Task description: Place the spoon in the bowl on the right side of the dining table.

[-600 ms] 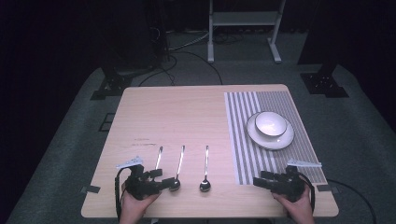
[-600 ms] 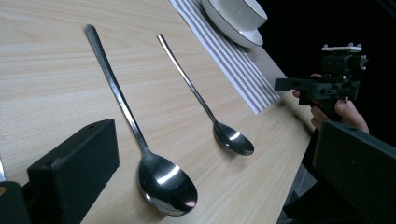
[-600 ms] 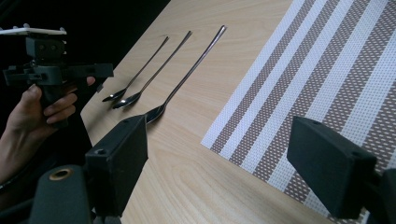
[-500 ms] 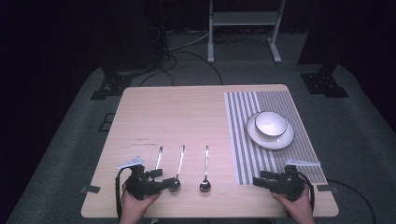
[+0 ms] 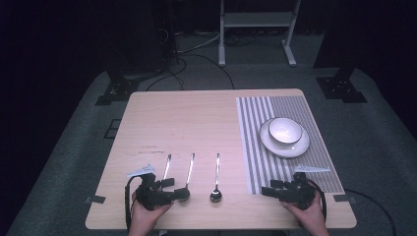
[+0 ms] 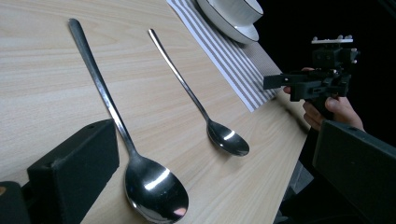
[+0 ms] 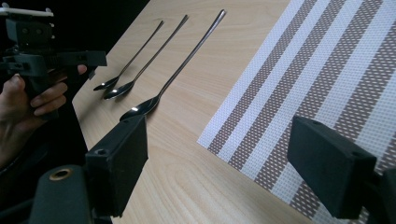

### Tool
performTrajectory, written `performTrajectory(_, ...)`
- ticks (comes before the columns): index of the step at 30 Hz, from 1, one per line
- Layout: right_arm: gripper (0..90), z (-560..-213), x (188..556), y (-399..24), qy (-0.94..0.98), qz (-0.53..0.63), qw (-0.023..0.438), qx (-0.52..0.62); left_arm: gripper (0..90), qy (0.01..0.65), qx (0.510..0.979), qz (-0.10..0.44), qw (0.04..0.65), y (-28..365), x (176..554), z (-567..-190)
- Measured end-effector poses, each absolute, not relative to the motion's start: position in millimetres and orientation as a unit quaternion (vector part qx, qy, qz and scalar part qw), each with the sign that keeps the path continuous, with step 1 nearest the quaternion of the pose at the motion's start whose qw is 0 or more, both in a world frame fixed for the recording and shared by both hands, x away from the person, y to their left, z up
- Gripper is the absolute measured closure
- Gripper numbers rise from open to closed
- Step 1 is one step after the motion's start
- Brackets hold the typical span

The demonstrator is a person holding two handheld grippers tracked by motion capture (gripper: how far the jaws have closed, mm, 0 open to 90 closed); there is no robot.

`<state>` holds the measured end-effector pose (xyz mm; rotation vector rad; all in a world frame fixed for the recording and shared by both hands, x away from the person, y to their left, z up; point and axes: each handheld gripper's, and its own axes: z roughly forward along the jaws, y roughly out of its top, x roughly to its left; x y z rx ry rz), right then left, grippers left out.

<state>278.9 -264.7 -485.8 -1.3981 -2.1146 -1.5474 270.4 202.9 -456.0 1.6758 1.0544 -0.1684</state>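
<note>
in the left gripper view, plate (image 6: 233,25) and bowl (image 6: 236,7) cut off at 12 o'clock by the top edge; third spoon hidden behind the near jaw. in the high view, leftmost spoon (image 5: 166,167) bowl end hidden under the left gripper (image 5: 164,189); forearms cut off at 6 o'clock.

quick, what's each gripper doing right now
left gripper: open, holding nothing, by the middle spoon.
right gripper: open, holding nothing, over the striped placemat.
</note>
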Motion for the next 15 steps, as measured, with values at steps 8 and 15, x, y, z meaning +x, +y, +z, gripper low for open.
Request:
performTrajectory(8, 19.1, -482.4, 285.0, -256.5, -0.716, -0.516, 0.085, -0.462, 0.0, 0.433, 0.713, -0.083, 0.545, 193.0, 270.7, -454.9)
performTrajectory(15, 19.1, -477.8, 292.6, -248.3, -0.721, -0.515, 0.086, -0.455, 0.0, 0.42, 0.714, -0.106, 0.55, 184.0, 272.2, -456.2)
